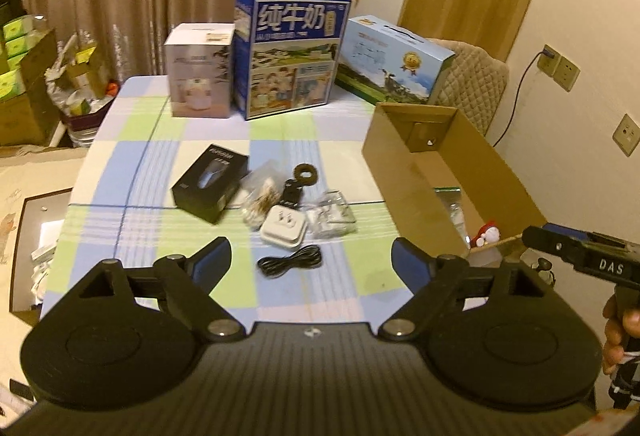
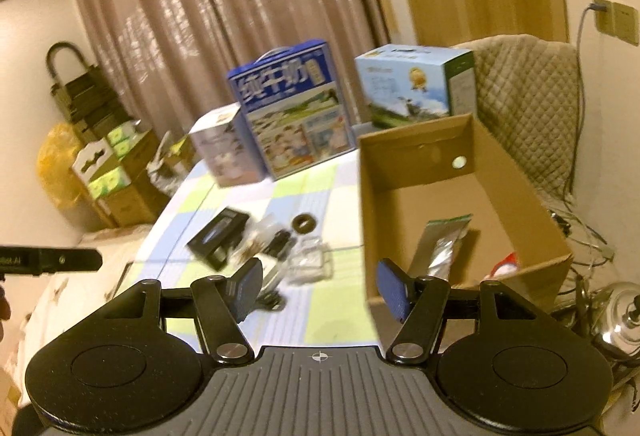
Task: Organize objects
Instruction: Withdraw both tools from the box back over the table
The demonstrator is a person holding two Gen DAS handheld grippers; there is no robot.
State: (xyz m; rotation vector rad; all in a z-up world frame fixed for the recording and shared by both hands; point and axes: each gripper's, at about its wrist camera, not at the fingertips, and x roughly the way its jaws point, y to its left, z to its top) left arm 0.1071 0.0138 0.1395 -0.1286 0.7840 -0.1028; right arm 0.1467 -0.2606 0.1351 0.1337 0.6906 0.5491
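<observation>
The left tongs [image 1: 310, 260] hang released above the near part of the table [image 1: 120, 171], their blue pads spread wide and nothing between them. Just ahead of them, almost between the tips, lies a coiled black cable [image 1: 290, 262]. Beyond the cable sits a white plug adapter [image 1: 284, 230], with a clear plastic bag [image 1: 332, 213] to its right and a bag of brownish bits [image 1: 260, 195] to its left. Further ahead and left lies a black box [image 1: 210, 187]; a small black clip [image 1: 290, 193] and a dark ring [image 1: 306, 171] lie straight ahead past the adapter. The open cardboard box [image 1: 404, 171] stands ahead on the right, holding a small red-and-white figure [image 1: 486, 232].

The right tongs [image 2: 318, 290] are also released and empty, hovering near the front left corner of the same cardboard box [image 2: 400, 171], where a silver packet with a green top [image 2: 440, 248] leans inside. The loose things lie ahead to their left, blurred in this view.

At the far end of the table stand a white carton [image 1: 200, 75], a blue milk carton [image 1: 290, 51] and a light-blue carton [image 1: 396, 63].
</observation>
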